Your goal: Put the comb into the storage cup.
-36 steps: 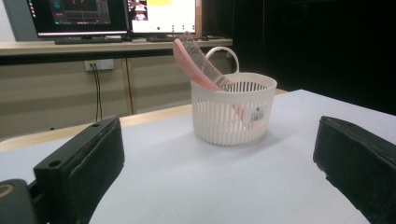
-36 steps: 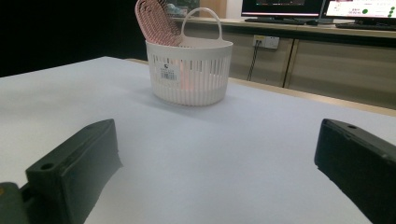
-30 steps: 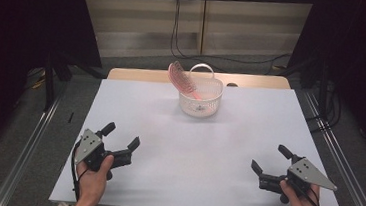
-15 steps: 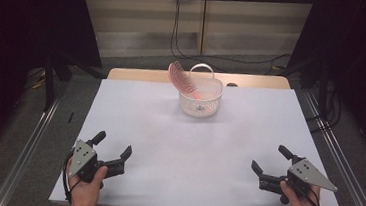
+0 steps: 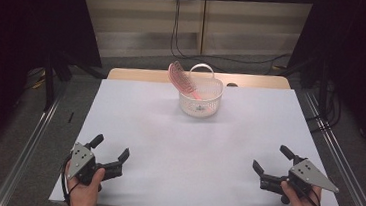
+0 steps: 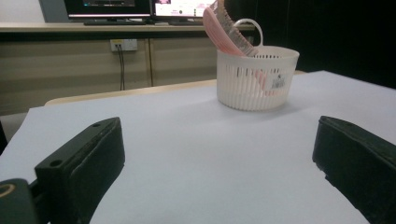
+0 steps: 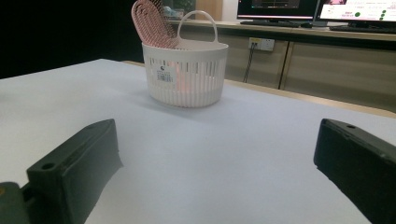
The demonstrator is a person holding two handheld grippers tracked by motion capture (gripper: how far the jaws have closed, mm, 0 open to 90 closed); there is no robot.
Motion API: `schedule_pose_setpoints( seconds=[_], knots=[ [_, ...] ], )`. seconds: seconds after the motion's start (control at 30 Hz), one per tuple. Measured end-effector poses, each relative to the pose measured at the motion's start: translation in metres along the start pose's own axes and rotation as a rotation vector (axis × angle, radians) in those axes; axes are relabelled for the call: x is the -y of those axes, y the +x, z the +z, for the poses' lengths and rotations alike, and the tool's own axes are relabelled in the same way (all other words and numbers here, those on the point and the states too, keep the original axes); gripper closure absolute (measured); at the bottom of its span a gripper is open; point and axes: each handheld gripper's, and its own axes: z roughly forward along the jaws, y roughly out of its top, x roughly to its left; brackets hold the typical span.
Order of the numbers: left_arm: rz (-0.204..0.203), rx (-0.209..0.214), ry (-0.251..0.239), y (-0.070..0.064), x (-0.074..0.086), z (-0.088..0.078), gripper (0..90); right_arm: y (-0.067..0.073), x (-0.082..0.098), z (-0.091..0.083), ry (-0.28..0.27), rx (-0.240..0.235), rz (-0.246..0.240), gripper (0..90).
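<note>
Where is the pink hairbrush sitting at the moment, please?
In the high view, the pink hairbrush stands tilted in the white basket at the table's far middle, its head leaning out over the basket's left rim.

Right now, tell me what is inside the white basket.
A pink hairbrush stands tilted in the white slotted basket, its head sticking out above the rim. The handle shows faintly through the slots; the basket's floor is hidden.

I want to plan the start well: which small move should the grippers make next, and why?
Probably bring the right gripper forward toward the white basket. Both grippers are open and empty at the near edge, the left gripper too, while the pink hairbrush stands tilted in the basket, far from both.
</note>
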Motion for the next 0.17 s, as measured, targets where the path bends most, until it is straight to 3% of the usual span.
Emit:
schedule_pose_setpoints(
  seconds=[0.17],
  knots=[
    [-0.013,0.028,0.017,-0.0014,0.0,0.0007,2.0,-0.0007,-0.0003,0.0006,-0.006,0.0,-0.005,0.0]
  ],
)
